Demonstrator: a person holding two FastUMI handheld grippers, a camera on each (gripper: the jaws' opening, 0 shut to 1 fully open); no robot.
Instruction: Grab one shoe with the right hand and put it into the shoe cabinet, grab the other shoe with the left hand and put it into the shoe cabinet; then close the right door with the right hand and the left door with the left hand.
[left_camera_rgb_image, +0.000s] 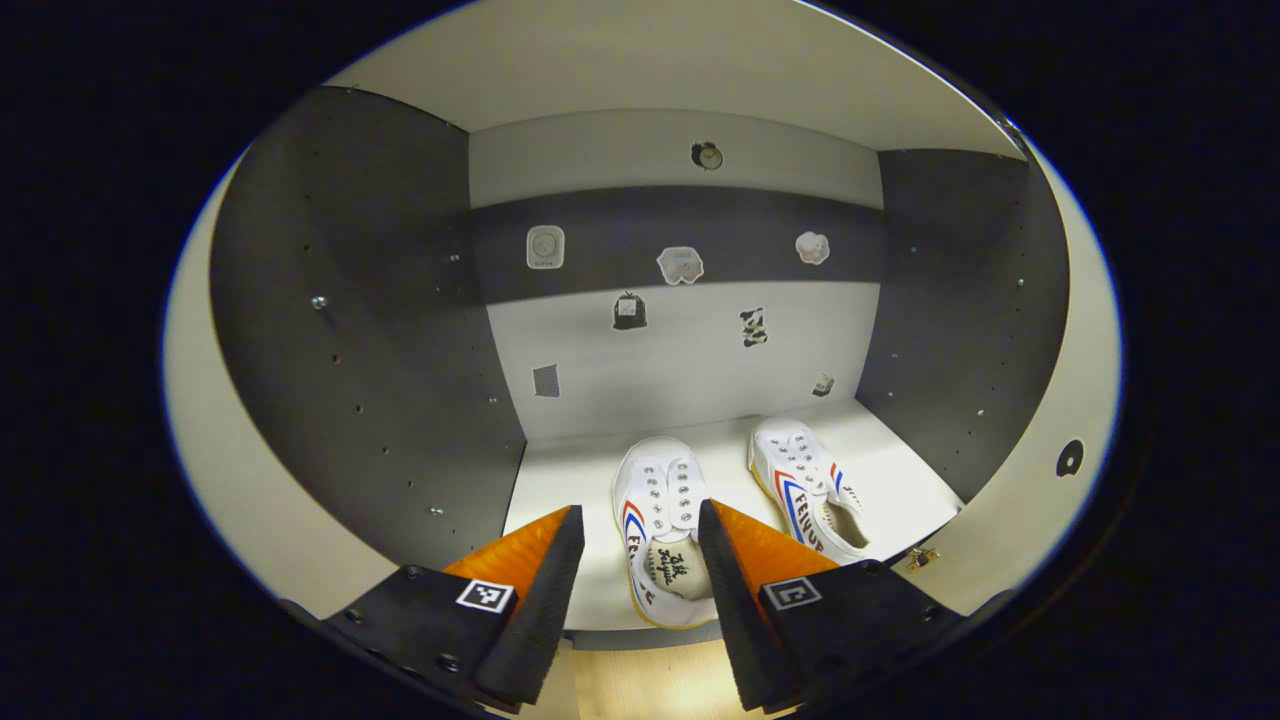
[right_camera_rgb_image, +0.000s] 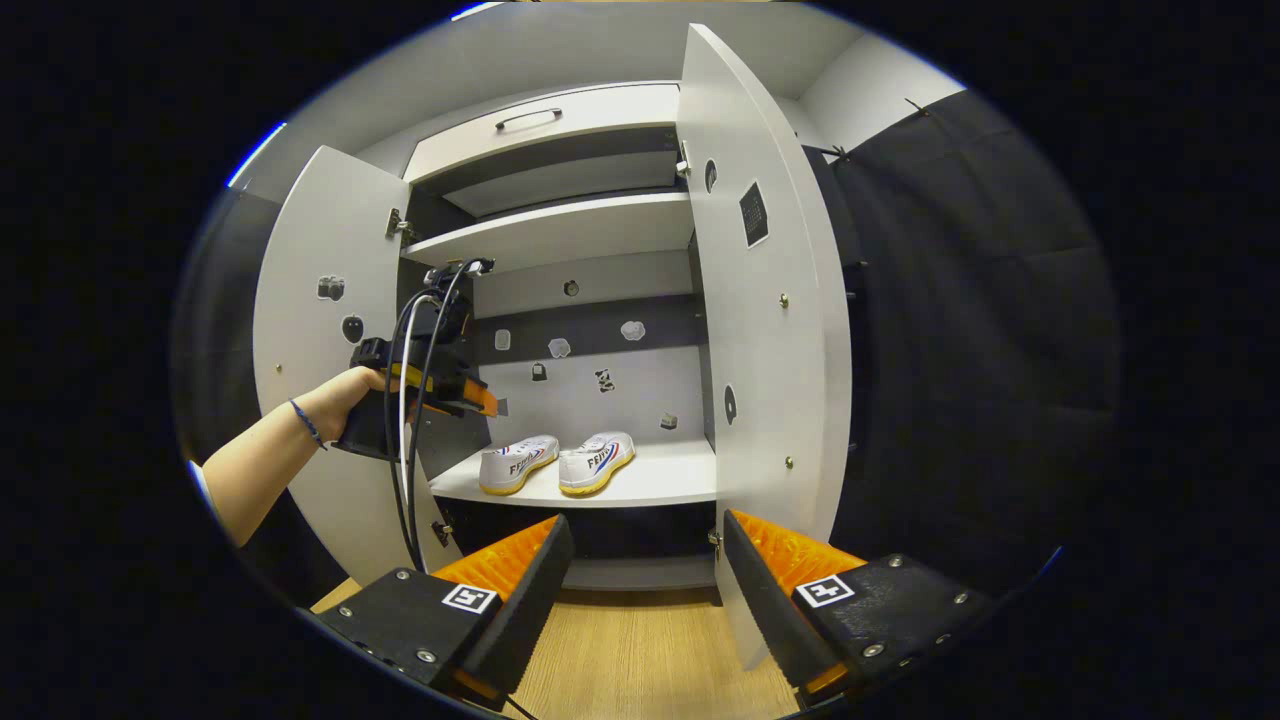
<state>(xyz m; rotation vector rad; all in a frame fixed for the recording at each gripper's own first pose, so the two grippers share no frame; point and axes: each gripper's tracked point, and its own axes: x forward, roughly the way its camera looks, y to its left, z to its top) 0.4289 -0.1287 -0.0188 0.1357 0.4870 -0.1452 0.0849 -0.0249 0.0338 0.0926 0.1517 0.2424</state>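
Observation:
Two white canvas shoes with red and blue stripes lie side by side on the cabinet's lower shelf (left_camera_rgb_image: 560, 480). In the left gripper view the left shoe (left_camera_rgb_image: 662, 525) is straight ahead between the fingers and the right shoe (left_camera_rgb_image: 808, 485) lies beside it. My left gripper (left_camera_rgb_image: 640, 555) is open just above the shelf's front edge, holding nothing. In the right gripper view both shoes, the left one (right_camera_rgb_image: 517, 462) and the right one (right_camera_rgb_image: 597, 460), rest on the shelf (right_camera_rgb_image: 660, 480). My right gripper (right_camera_rgb_image: 640, 570) stands open, back from the cabinet. The left gripper (right_camera_rgb_image: 470, 395), held by a hand (right_camera_rgb_image: 340, 400), hangs above the shelf.
Both cabinet doors stand open: the left door (right_camera_rgb_image: 320, 330) behind the hand, the right door (right_camera_rgb_image: 765, 300) close ahead of my right gripper. An upper shelf (right_camera_rgb_image: 560, 225) and a drawer (right_camera_rgb_image: 540, 125) sit above. Small stickers dot the back wall (left_camera_rgb_image: 680, 340). Wooden floor (right_camera_rgb_image: 640, 650) lies below.

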